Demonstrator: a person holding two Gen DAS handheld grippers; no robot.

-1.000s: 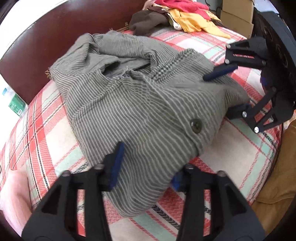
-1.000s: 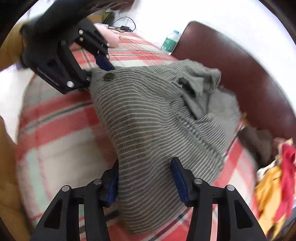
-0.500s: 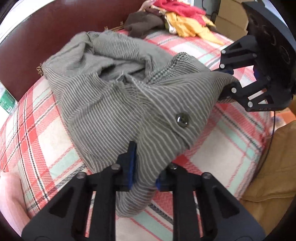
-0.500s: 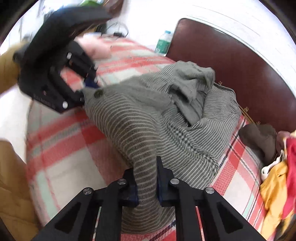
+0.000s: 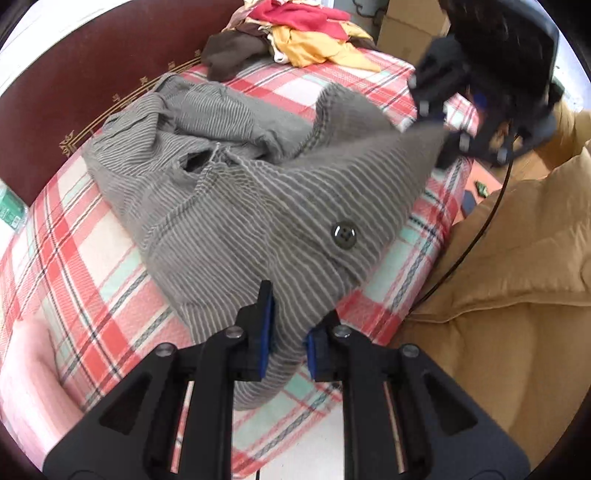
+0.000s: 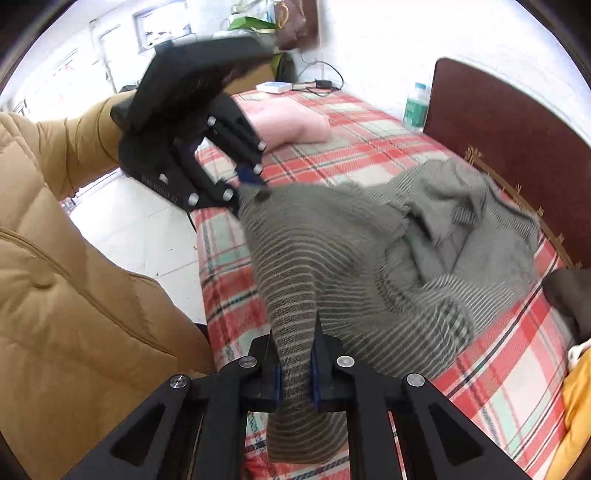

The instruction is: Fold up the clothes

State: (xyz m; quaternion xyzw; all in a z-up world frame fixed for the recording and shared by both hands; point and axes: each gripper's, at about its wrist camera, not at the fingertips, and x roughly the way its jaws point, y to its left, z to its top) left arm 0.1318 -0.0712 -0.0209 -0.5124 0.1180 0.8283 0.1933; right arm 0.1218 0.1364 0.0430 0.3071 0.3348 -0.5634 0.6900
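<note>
A grey striped garment (image 5: 240,206) with a dark button (image 5: 343,234) lies crumpled on the plaid bed (image 5: 74,258). My left gripper (image 5: 288,332) is shut on a bunched fold of its near edge, which hangs out below the blue pads. In the right wrist view my right gripper (image 6: 295,365) is shut on another fold of the garment (image 6: 351,258), and the left gripper (image 6: 240,184) holds the corner by the button. The cloth stretches taut between the two grippers and is raised off the bed; the right gripper (image 5: 443,129) appears blurred at the far corner.
A pile of red, yellow and brown clothes (image 5: 306,37) sits at the bed's far end beside a cardboard box (image 5: 410,33). A dark red headboard (image 5: 74,74) runs along one side. A pink pillow (image 6: 291,122) and a bottle (image 6: 415,105) lie beyond. A person's tan padded jacket (image 5: 517,277) borders the bed.
Both grippers went from open around the garment's edge to shut on it. Both then rose, pulling the near edge up and taut off the bed.
</note>
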